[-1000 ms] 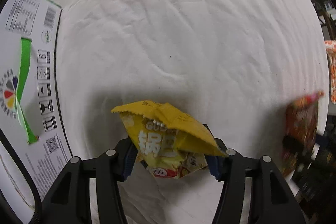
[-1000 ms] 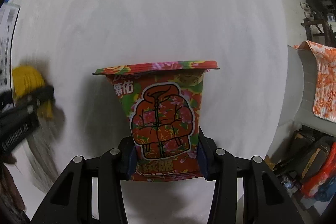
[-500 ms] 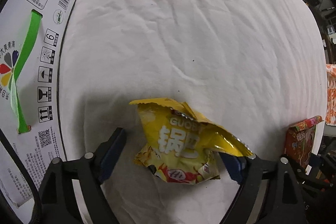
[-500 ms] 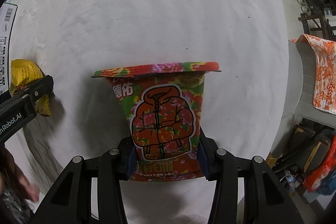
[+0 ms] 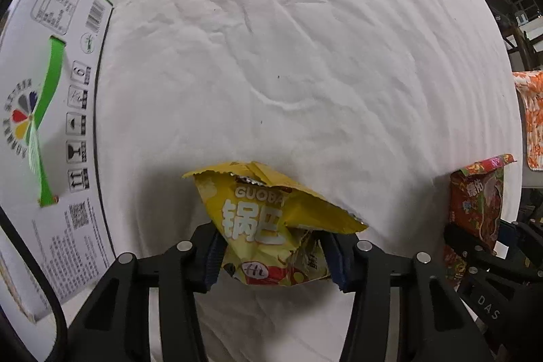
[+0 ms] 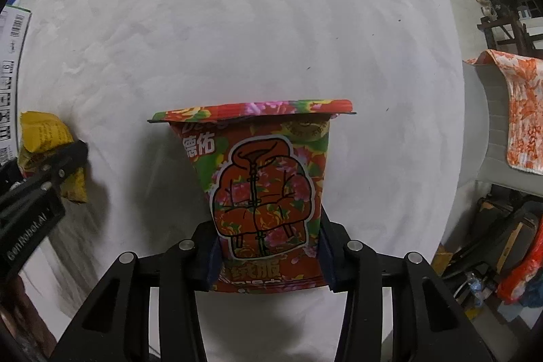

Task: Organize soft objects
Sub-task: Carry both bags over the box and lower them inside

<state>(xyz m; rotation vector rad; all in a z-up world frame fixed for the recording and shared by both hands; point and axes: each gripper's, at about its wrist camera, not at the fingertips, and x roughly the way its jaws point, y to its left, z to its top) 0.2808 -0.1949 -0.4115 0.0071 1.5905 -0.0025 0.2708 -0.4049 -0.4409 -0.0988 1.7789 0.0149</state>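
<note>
Left wrist view: the left gripper [image 5: 271,255] clamps a crumpled yellow snack bag [image 5: 268,226] over the white sheet [image 5: 305,56], near its left edge beside a printed cardboard box [image 5: 51,124]

Right wrist view – the right gripper [image 6: 268,255] grips an upright red floral snack bag [image 6: 261,192] above the sheet's middle

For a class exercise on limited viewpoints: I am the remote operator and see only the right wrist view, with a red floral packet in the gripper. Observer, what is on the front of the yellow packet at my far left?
Observer: The yellow packet reads GUOBA in white letters, and its torn top is crumpled.
Operator: Is it gripped?
Observer: Yes, the left gripper is shut on its lower part.
Operator: What does that strip of box at my left edge show?
Observer: The white carton carries a green band and a coloured pinwheel logo.
</note>
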